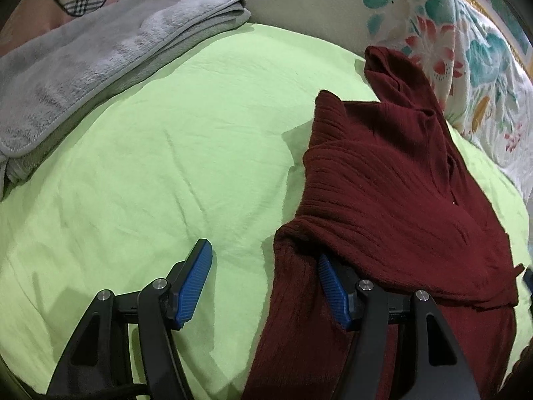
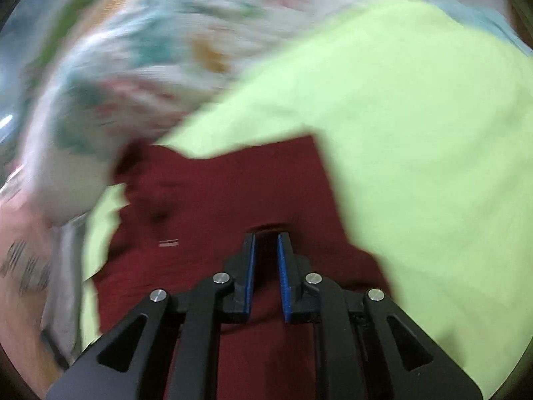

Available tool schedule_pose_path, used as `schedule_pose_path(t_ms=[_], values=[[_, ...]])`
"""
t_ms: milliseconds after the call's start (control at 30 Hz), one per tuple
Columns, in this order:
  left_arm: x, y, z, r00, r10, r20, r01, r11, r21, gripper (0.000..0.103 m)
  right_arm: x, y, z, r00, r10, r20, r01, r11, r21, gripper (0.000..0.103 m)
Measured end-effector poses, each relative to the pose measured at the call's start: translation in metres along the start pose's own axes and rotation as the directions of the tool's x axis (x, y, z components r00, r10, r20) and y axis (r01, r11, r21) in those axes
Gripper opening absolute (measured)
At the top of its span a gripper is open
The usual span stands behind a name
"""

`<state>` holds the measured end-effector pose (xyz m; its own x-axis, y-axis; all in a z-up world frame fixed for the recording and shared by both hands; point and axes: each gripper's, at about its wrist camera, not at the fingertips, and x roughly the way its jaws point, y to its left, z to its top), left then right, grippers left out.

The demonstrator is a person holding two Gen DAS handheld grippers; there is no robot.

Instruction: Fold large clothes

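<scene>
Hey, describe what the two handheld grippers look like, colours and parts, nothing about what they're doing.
Both match. The left gripper and right gripper have black plastic linkage arms with triangular cut-outs, round silver pivot pins, and two fingers faced with ribbed blue pads. A black cable loops near the left one's base. No hands or sleeves show.

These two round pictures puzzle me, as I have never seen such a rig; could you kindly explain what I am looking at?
A person holds a pair of tongs in each hand, and a wide-angle camera on each looks along its two fingers. The left view shows the left tongs standing wide open, one finger tucked under the edge of a dark red ribbed garment. It lies on a light green sheet, with a folded grey towel and a flowered quilt nearby. The right view is blurred; the right tongs are nearly closed over the same garment, but whether they pinch it I cannot tell.
</scene>
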<state>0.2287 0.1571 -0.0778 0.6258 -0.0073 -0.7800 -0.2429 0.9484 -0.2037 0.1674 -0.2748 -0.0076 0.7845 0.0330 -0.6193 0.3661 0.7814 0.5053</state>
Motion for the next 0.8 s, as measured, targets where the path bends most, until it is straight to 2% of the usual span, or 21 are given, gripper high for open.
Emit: schedule_pose_path(t_ms=[33, 67, 100, 133, 200, 333, 400, 533, 567, 600, 633, 667, 700, 733, 800], values=[[0.0, 0.001, 0.0, 1.0, -0.003, 0.003, 0.003, 1.0, -0.003, 0.065, 0.008, 0.028, 0.0, 0.996, 0.077, -0.044, -0.08, 0.993, -0.084, 0.035], [0.0, 0.0, 0.0, 1.0, -0.003, 0.004, 0.003, 1.0, -0.002, 0.065, 0.019, 0.049, 0.0, 0.982, 0.152, -0.109, -0.165, 0.978, -0.129, 0.059], [0.0, 0.0, 0.0, 1.0, -0.002, 0.005, 0.002, 1.0, -0.001, 0.065, 0.034, 0.072, -0.002, 0.956, 0.229, -0.185, -0.258, 0.953, -0.157, 0.066], [0.0, 0.0, -0.001, 1.0, -0.002, 0.006, 0.002, 1.0, 0.003, 0.065, 0.052, 0.097, -0.005, 0.919, 0.295, -0.261, -0.347, 0.92, -0.181, 0.07], [-0.001, 0.0, -0.002, 1.0, -0.004, 0.009, 0.004, 1.0, 0.01, 0.065, 0.092, 0.147, -0.011, 0.849, 0.354, -0.392, -0.469, 0.848, -0.249, 0.07], [0.0, 0.001, -0.002, 0.999, -0.03, 0.017, 0.03, 1.0, 0.006, 0.066, 0.158, 0.231, -0.023, 0.77, 0.336, -0.543, -0.554, 0.773, -0.308, 0.07], [0.0, 0.002, -0.002, 0.999, -0.041, 0.021, 0.041, 0.999, 0.002, 0.066, 0.182, 0.262, -0.032, 0.752, 0.31, -0.581, -0.573, 0.743, -0.345, 0.07], [0.002, 0.0, -0.004, 0.999, -0.046, 0.026, 0.045, 0.999, 0.01, 0.068, 0.229, 0.312, -0.06, 0.719, 0.185, -0.67, -0.591, 0.67, -0.449, 0.07], [0.002, 0.0, -0.004, 0.999, -0.045, 0.026, 0.045, 0.999, 0.013, 0.068, 0.234, 0.317, -0.068, 0.722, 0.148, -0.676, -0.584, 0.654, -0.481, 0.061], [0.002, -0.001, -0.003, 0.999, -0.045, 0.027, 0.045, 0.999, 0.015, 0.067, 0.24, 0.323, -0.075, 0.734, 0.11, -0.67, -0.568, 0.642, -0.516, 0.046], [0.003, -0.001, -0.003, 0.999, -0.043, 0.029, 0.043, 0.999, 0.017, 0.066, 0.247, 0.327, -0.08, 0.735, 0.086, -0.673, -0.561, 0.635, -0.531, 0.008], [0.002, -0.001, -0.004, 0.999, -0.036, 0.033, 0.035, 0.999, 0.018, 0.057, 0.251, 0.33, -0.081, 0.724, 0.09, -0.684, -0.569, 0.639, -0.518, 0.007], [0.003, -0.002, -0.004, 0.999, -0.028, 0.039, 0.027, 0.999, 0.018, 0.046, 0.253, 0.332, -0.079, 0.726, 0.121, -0.677, -0.575, 0.647, -0.501, 0.007], [0.003, -0.002, -0.004, 0.998, -0.037, 0.041, 0.036, 0.999, 0.016, 0.043, 0.252, 0.333, -0.073, 0.737, 0.172, -0.654, -0.579, 0.66, -0.478, 0.007], [0.002, -0.001, -0.005, 0.998, -0.05, 0.045, 0.05, 0.999, 0.006, 0.029, 0.254, 0.326, -0.058, 0.719, 0.296, -0.629, -0.607, 0.707, -0.361, 0.007]])
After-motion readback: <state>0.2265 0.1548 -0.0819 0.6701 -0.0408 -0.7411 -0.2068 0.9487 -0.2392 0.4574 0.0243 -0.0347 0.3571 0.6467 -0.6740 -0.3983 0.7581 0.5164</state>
